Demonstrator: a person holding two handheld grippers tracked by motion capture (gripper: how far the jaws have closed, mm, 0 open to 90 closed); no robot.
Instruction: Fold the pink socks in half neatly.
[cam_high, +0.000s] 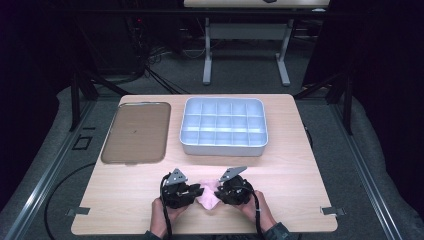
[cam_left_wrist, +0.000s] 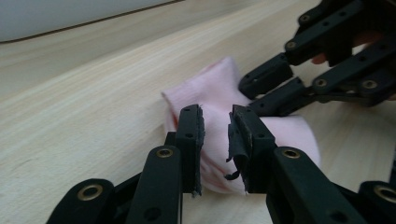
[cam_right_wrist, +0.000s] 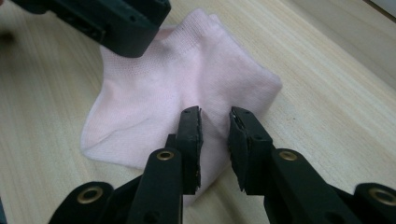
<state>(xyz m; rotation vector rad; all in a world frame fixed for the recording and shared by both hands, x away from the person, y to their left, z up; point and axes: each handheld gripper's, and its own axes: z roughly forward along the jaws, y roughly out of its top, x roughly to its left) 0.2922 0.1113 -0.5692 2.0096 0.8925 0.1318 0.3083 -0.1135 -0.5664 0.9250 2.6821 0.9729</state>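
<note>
Pale wooden table in a dark room, apparently grey-floored

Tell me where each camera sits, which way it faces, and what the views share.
High view: above the person's side, looking forward and down on the table, divided tray and flat tray; both hands and grippers show.
Left gripper view: rides the left gripper, looking along its jaws at the pink sock, with the right gripper beyond it.
Right gripper view: rides the right gripper, looking down on the sock.
Shared: all three show the sock.
</note>
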